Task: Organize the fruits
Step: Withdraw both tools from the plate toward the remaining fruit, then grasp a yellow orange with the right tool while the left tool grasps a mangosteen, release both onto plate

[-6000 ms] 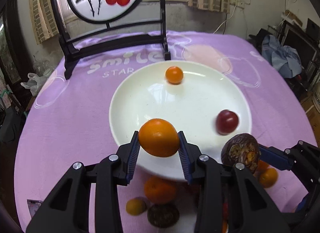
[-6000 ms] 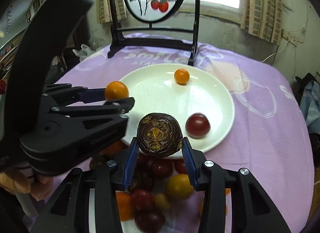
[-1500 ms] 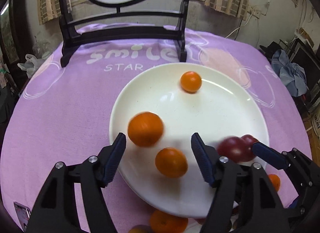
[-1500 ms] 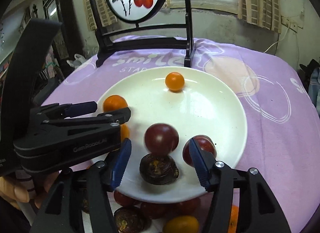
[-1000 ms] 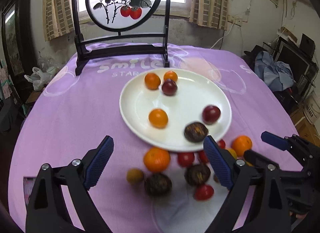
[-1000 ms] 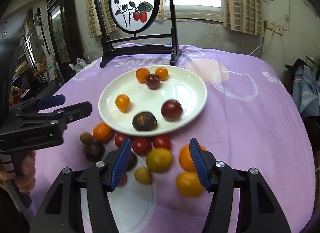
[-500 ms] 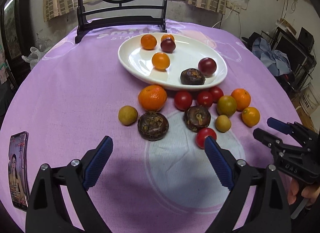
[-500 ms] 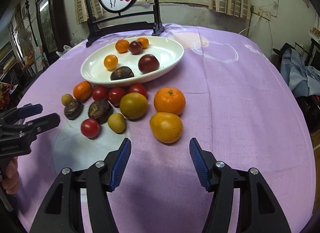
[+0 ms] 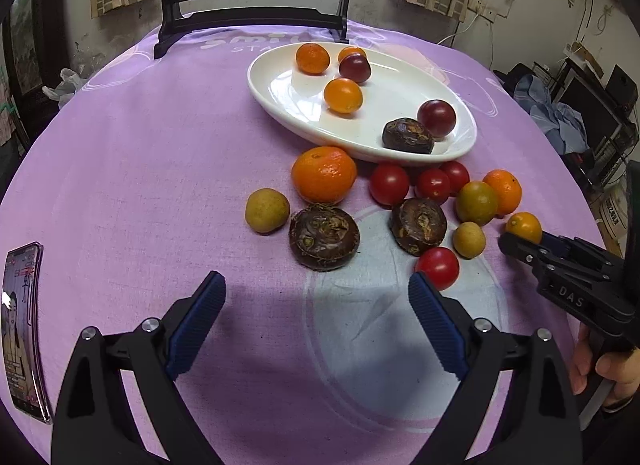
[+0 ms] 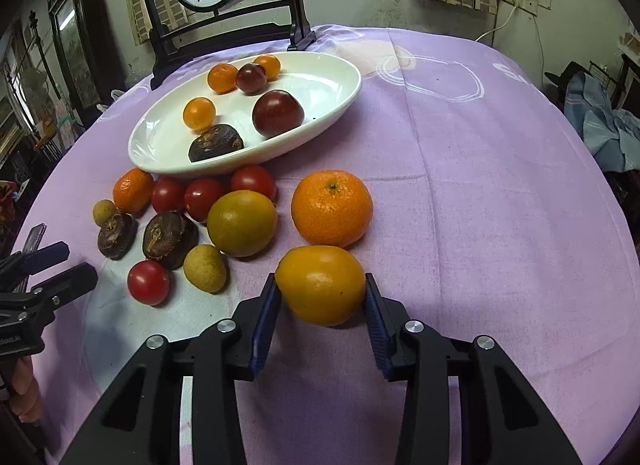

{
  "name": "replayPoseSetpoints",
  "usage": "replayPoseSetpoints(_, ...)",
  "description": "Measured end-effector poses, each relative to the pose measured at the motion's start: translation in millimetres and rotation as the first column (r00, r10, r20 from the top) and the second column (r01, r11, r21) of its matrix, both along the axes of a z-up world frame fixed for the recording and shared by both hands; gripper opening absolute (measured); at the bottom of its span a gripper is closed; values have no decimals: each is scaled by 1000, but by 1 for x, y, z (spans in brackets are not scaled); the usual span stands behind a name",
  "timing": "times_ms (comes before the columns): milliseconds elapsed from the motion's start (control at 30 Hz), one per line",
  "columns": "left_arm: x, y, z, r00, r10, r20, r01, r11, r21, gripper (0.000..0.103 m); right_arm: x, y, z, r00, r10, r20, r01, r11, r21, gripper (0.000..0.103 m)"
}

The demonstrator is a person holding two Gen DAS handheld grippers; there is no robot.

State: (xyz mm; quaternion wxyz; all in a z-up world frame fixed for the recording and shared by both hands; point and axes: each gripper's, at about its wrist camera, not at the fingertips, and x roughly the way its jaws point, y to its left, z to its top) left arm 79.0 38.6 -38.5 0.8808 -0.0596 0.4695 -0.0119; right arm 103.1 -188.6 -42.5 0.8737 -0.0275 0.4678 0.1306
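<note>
A white plate (image 9: 280,93) at the back holds several fruits: small oranges, dark plums and a brown water chestnut (image 9: 407,136). Loose fruit lies in front of it on the purple cloth. My right gripper (image 10: 320,279) is low over the cloth. Its jaws are closing, and the blue pads touch both sides of a yellow-orange fruit (image 10: 320,297). In the left wrist view that fruit (image 9: 524,227) sits at the right gripper's tips. My left gripper (image 9: 316,281) stands wide open with nothing between its fingers. It is just short of a brown water chestnut (image 9: 324,237).
Cherry tomatoes (image 9: 389,184), a large orange (image 10: 332,207), a green-yellow citrus (image 10: 242,223), longans (image 9: 267,210) and a second loose chestnut (image 9: 418,225) crowd the plate's front. A phone (image 9: 22,329) lies at the left table edge. A framed screen stand (image 9: 256,21) is behind the plate.
Both grippers have sunk closer to the loose fruit. The right jaws have narrowed from wide apart onto the yellow-orange fruit. The left jaws have stayed wide.
</note>
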Motion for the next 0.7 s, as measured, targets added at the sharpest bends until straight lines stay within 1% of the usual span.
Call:
replayPoseSetpoints(133,-1,-5,0,1000,-11,-6,11,1000,14,90,-14,-5,7,1000,8,17,-9,1000,27,42)
replayPoseSetpoints(300,-4,-7,1,1000,-16,-11,16,1000,21,90,-36,-2,10,998,48,28,-50,998,43,42)
replayPoseSetpoints(333,-5,-7,1,1000,-16,-10,17,1000,24,88,-40,-1,10,998,59,25,-60,997,50,42)
replayPoseSetpoints(367,-4,-7,1,1000,-19,-12,19,1000,25,82,-41,0,10,998,64,23,-65,996,54,42)
replayPoseSetpoints(400,-4,-7,0,1000,-22,-18,22,1000,19,79,-43,0,10,997,68,23,-70,996,57,42)
replayPoseSetpoints(433,-2,-7,-2,999,-26,-31,26,1000,1,73,-44,0,11,997,71,24,-73,996,59,42)
replayPoseSetpoints(467,0,-6,-4,999,-29,-45,28,999,-17,70,-45,1,12,997,76,27,-78,995,62,42)
replayPoseSetpoints(500,3,-6,-6,998,-25,-63,23,999,-28,70,-47,0,13,996,80,32,-82,994,69,42)
replayPoseSetpoints(567,8,-7,-11,996,-18,-84,17,1000,-22,61,-48,-1,15,996,82,40,-85,993,83,42)
replayPoseSetpoints(700,20,-12,-13,996,-12,-85,14,1000,17,60,-47,-6,17,996,82,47,-86,991,105,42)
